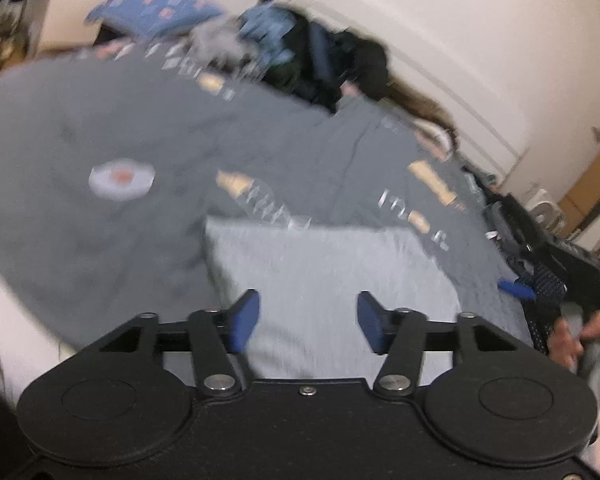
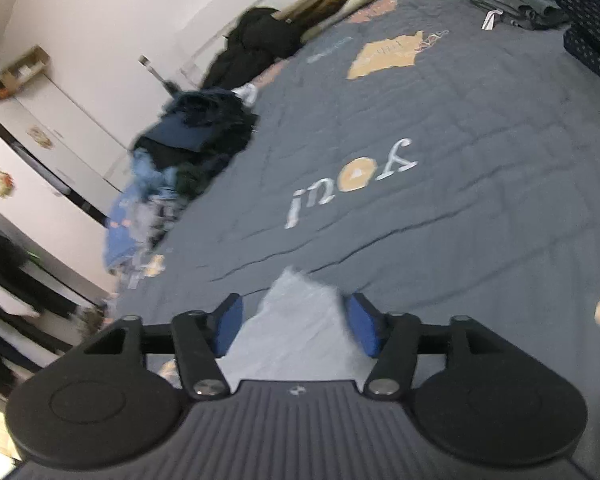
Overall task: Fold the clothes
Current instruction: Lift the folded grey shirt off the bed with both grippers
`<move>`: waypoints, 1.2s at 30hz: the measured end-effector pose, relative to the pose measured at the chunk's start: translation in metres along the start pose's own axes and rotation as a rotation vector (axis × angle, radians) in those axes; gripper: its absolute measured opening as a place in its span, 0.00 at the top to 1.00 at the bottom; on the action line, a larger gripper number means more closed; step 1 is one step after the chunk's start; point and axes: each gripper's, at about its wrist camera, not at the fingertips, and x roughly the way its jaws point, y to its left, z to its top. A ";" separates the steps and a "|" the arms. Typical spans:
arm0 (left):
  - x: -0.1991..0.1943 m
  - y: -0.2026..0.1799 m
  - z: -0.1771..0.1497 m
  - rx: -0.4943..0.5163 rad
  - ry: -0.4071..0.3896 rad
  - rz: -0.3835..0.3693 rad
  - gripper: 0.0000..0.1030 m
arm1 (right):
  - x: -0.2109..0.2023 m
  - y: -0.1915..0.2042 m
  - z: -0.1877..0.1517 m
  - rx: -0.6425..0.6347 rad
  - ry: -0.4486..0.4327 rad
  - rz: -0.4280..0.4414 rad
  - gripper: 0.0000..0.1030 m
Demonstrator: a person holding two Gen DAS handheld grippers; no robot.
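Note:
A light grey garment lies folded as a rectangle on the dark grey bedspread. My left gripper hovers over its near part, jaws open, with nothing pressed between the blue pads. In the right wrist view a corner of the same grey garment shows between the fingers of my right gripper. That gripper is open, with a gap on the left side. The right gripper and a person's hand appear at the right edge of the left wrist view.
A heap of dark and blue clothes lies along the bed's wall side, also seen as a pile. Folded grey clothes sit at the far corner. A white wardrobe stands past the bed. The bedspread is printed.

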 end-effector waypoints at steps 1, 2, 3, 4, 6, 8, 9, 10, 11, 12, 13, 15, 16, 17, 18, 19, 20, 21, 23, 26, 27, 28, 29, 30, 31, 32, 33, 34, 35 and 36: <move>0.003 0.000 0.003 0.041 -0.021 -0.015 0.46 | -0.007 0.002 -0.010 0.014 -0.009 0.018 0.36; 0.004 -0.001 0.005 0.075 -0.027 -0.024 0.46 | -0.015 0.003 -0.021 0.036 -0.012 0.033 0.35; 0.008 -0.002 0.006 0.103 -0.031 -0.029 0.46 | -0.019 0.003 -0.032 0.056 -0.004 0.043 0.34; 0.011 -0.001 0.006 0.118 -0.035 -0.033 0.46 | -0.023 0.003 -0.044 0.077 0.006 0.047 0.32; 0.018 0.004 0.007 0.115 -0.029 -0.031 0.46 | -0.032 0.003 -0.063 0.109 0.019 0.048 0.30; 0.019 0.014 0.006 0.070 -0.031 -0.037 0.46 | -0.037 0.005 -0.084 0.143 0.027 0.034 0.29; 0.020 0.017 0.005 0.052 -0.029 -0.036 0.46 | -0.040 0.006 -0.094 0.163 0.030 0.031 0.29; 0.019 0.019 0.006 0.043 -0.034 -0.036 0.46 | -0.042 0.008 -0.104 0.177 0.035 0.027 0.28; 0.018 0.020 0.006 0.034 -0.038 -0.036 0.46 | -0.044 0.011 -0.113 0.185 0.038 0.028 0.28; 0.018 0.021 0.006 0.025 -0.041 -0.036 0.46 | -0.045 0.013 -0.122 0.188 0.038 0.030 0.28; 0.018 0.023 0.007 0.020 -0.043 -0.041 0.46 | -0.047 0.016 -0.130 0.192 0.039 0.033 0.27; 0.016 0.024 0.006 0.014 -0.045 -0.061 0.45 | -0.051 0.020 -0.145 0.212 0.048 0.045 0.27; 0.016 0.023 0.006 0.020 -0.044 -0.066 0.45 | -0.053 0.022 -0.152 0.222 0.050 0.050 0.27; 0.015 0.021 0.006 0.025 -0.045 -0.066 0.45 | -0.056 0.023 -0.158 0.230 0.046 0.053 0.26; 0.015 0.021 0.005 0.032 -0.045 -0.068 0.45 | -0.058 0.024 -0.165 0.235 0.045 0.053 0.26; 0.016 0.019 0.005 0.040 -0.045 -0.068 0.45 | -0.060 0.023 -0.172 0.247 0.041 0.047 0.26; 0.016 0.019 0.005 0.042 -0.041 -0.067 0.45 | -0.062 0.021 -0.179 0.259 0.037 0.040 0.26; 0.017 0.019 0.005 0.043 -0.034 -0.069 0.45 | -0.063 0.020 -0.185 0.270 0.031 0.035 0.26; 0.018 0.020 0.005 0.048 -0.001 -0.090 0.45 | -0.066 0.017 -0.197 0.285 0.030 0.041 0.25; 0.019 0.020 0.007 0.111 0.077 -0.120 0.52 | -0.059 0.016 -0.210 0.296 0.108 0.071 0.25; 0.019 0.019 0.008 0.141 0.106 -0.128 0.55 | -0.056 0.018 -0.215 0.292 0.130 0.080 0.25; 0.017 0.017 0.010 0.191 0.126 -0.138 0.60 | -0.051 0.022 -0.218 0.282 0.154 0.093 0.25; 0.013 0.014 0.009 0.269 0.132 -0.138 0.62 | -0.046 0.026 -0.222 0.263 0.187 0.109 0.25; 0.009 0.011 0.008 0.346 0.138 -0.137 0.62 | -0.041 0.031 -0.225 0.247 0.215 0.123 0.25; 0.005 0.007 0.006 0.441 0.146 -0.136 0.62 | -0.037 0.034 -0.229 0.239 0.233 0.133 0.25; 0.002 0.004 0.000 0.519 0.162 -0.144 0.62 | -0.033 0.037 -0.232 0.231 0.251 0.143 0.25; -0.001 0.002 -0.005 0.597 0.178 -0.153 0.62 | -0.029 0.040 -0.235 0.225 0.268 0.152 0.25; 0.000 0.002 -0.011 0.627 0.218 -0.170 0.62 | -0.025 0.042 -0.237 0.226 0.284 0.155 0.25; 0.002 0.001 -0.016 0.656 0.257 -0.187 0.62 | -0.021 0.043 -0.239 0.229 0.297 0.155 0.25; 0.004 0.000 -0.024 0.680 0.297 -0.196 0.64 | -0.018 0.044 -0.241 0.234 0.306 0.155 0.25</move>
